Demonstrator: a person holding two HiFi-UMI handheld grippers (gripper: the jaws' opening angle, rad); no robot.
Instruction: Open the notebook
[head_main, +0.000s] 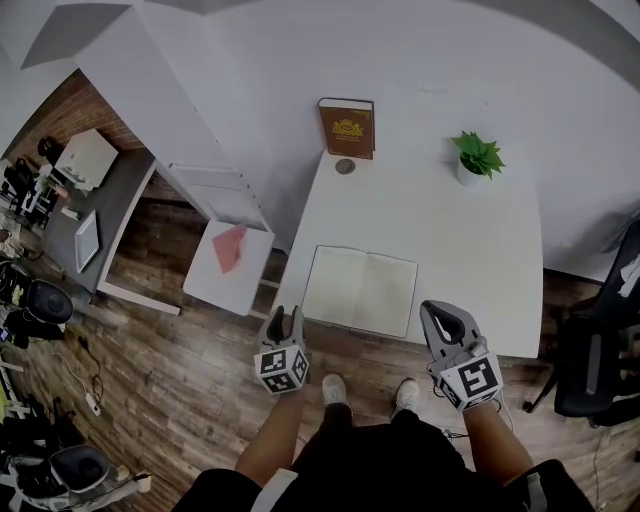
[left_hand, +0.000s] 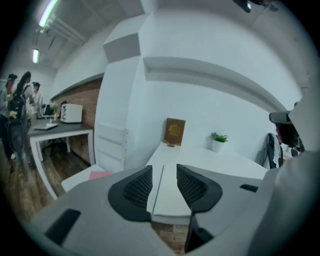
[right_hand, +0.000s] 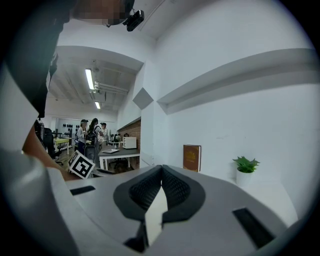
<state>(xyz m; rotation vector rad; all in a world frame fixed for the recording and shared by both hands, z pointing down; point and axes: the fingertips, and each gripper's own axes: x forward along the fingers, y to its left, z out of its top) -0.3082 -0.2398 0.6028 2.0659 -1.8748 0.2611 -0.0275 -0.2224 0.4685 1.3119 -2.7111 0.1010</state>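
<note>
Fingers on the left gripper hang spread and empty, the right gripper clenched on nothing, and the cream-paged paper notebook already lies open on the white bench at their 12 o'clock, so a careless nudge could flip pages back.

Soft even indoor light, glowing ceiling tubes, faint shadows, fisheye bending, dark vignetted corners.
</note>
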